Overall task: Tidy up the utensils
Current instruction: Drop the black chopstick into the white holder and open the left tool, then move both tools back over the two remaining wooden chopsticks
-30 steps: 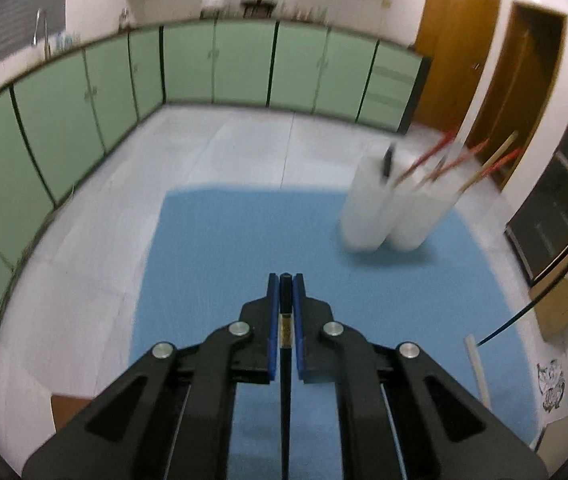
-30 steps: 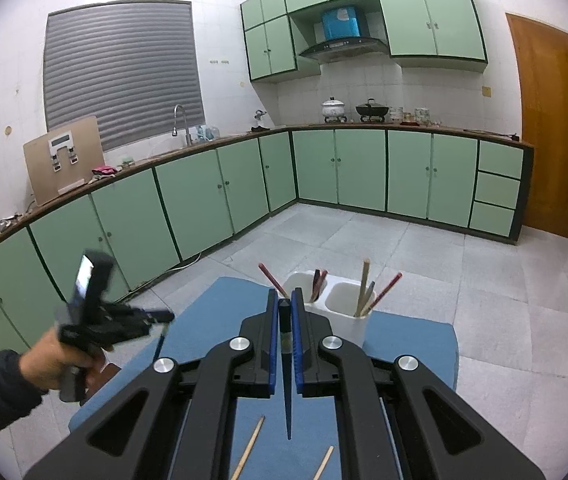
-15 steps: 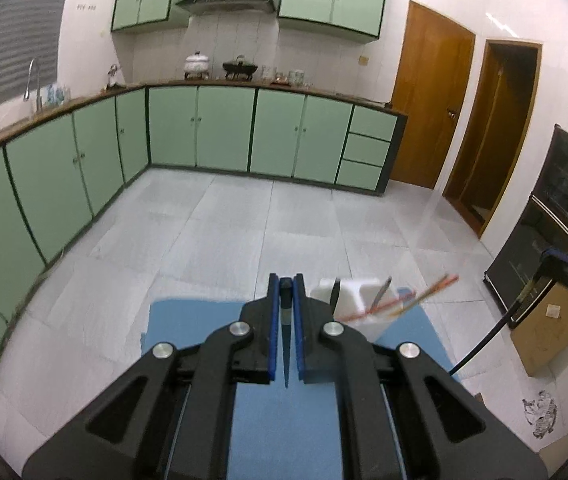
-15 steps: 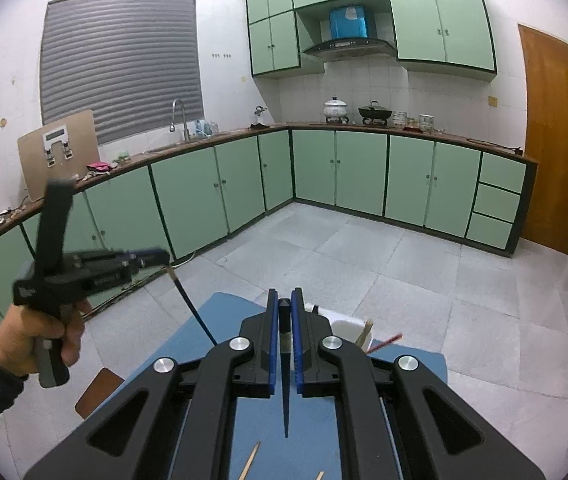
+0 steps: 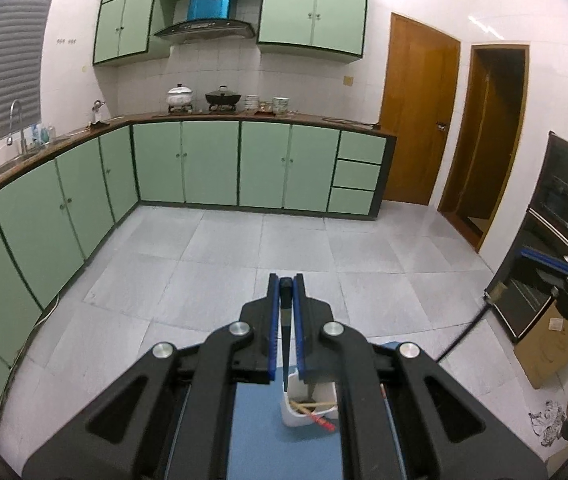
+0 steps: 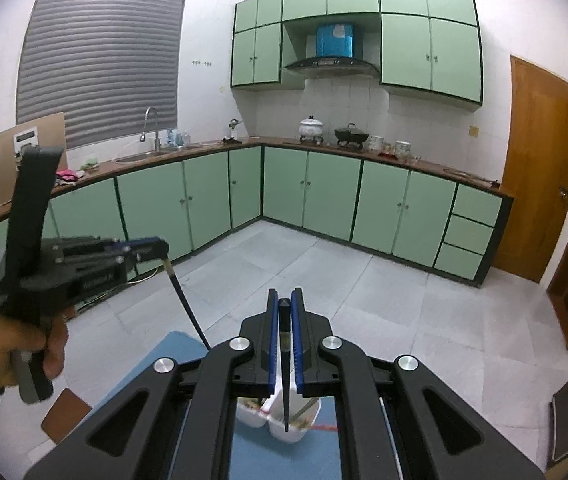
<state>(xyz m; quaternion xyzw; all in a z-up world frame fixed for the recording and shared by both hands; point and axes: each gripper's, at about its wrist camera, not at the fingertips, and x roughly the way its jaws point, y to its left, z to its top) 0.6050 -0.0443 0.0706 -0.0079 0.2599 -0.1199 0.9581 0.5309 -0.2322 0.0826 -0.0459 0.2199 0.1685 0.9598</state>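
My left gripper is shut on a black chopstick that hangs point-down between the blue pads. Below it a white two-cup utensil holder stands on the blue mat, with red and wooden chopsticks inside. My right gripper is shut on another black chopstick, its tip over the holder's right cup. In the right wrist view a hand holds the left gripper high at the left, and its chopstick slants down.
Green cabinets line the far and left walls around a grey tiled floor. Brown doors and a black oven stand at the right, a cardboard box below them. A brown board lies left of the mat.
Both grippers have risen and tipped up, each still gripping its black chopstick. The holder has slid from mid-view to the bottom, beneath the jaws. The mat has nearly left view.
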